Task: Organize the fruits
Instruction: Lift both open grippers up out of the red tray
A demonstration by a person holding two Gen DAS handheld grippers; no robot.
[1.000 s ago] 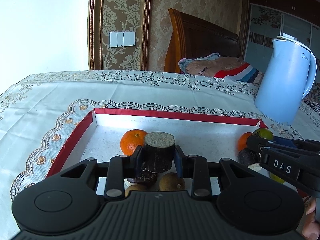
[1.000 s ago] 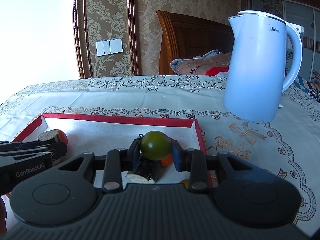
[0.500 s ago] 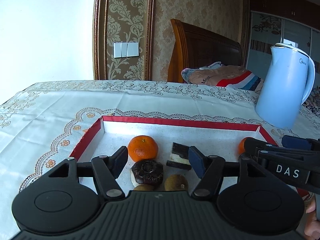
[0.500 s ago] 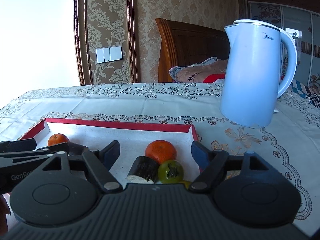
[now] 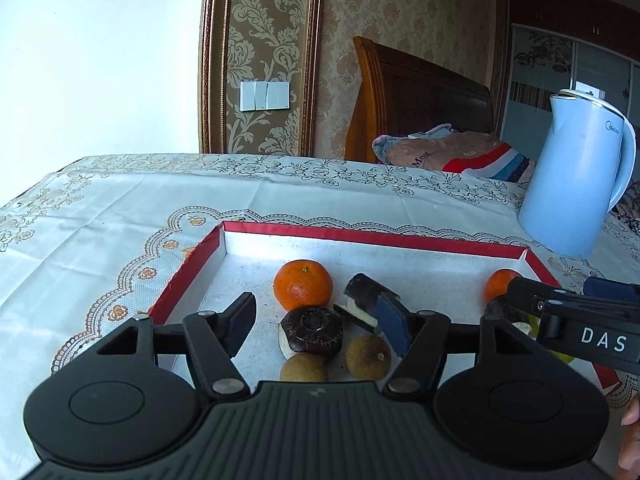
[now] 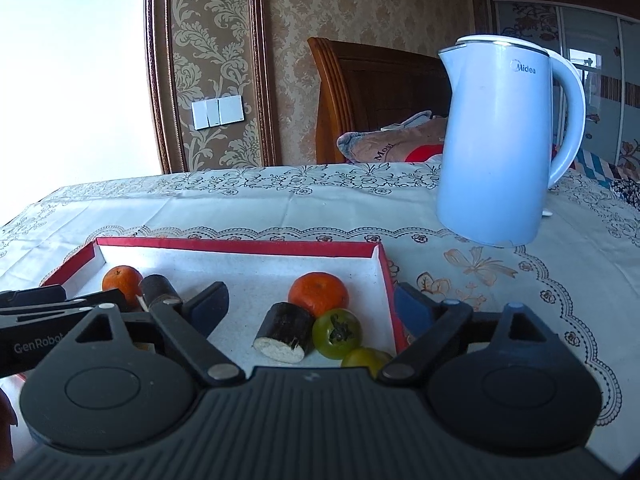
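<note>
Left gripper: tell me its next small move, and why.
Probably lift the left gripper straight up and back. Its jaws stand wide open with nothing between them, and the dark sugarcane pieces, the orange and two small brown fruits lie in the red-rimmed tray right under its fingers, so lifting avoids nudging them.

A home bedroom: a carved wooden headboard point(image 5: 420, 96) with a striped folded blanket point(image 5: 452, 152), gold damask wallpaper point(image 6: 360, 4), white wall switches point(image 5: 265, 96), embroidered cream tablecloth point(image 5: 120, 216).

Left tongs point(image 5: 316, 320) and right tongs point(image 6: 310, 306) gape, empty.
</note>
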